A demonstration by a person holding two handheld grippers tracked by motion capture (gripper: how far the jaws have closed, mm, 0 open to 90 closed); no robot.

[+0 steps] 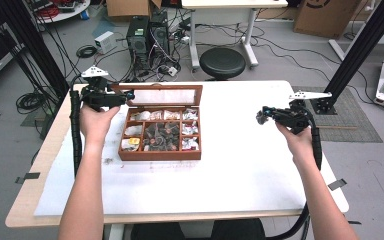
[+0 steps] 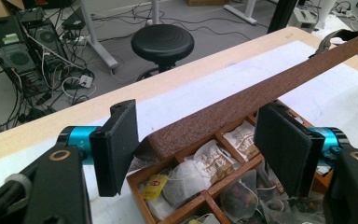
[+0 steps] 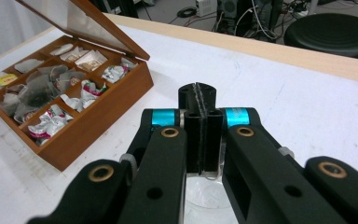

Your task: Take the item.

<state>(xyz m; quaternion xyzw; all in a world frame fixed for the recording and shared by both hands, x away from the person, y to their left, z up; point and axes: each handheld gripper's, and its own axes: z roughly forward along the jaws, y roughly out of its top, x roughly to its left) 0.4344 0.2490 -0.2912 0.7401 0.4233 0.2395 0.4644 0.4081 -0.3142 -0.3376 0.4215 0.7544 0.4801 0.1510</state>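
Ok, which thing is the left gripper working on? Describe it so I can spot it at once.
On the white table, look left of centre for the wooden tea box, divided into compartments of tea bags. Its glass-paned lid stands raised at the back, its edge between the left gripper's open jaws.

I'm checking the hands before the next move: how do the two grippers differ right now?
The left gripper is open, its jaws either side of the lid of the tea box; the right gripper is shut on nothing. The left sits at the box; the right is over bare table, well apart from it. Both have black jaws with blue collars.
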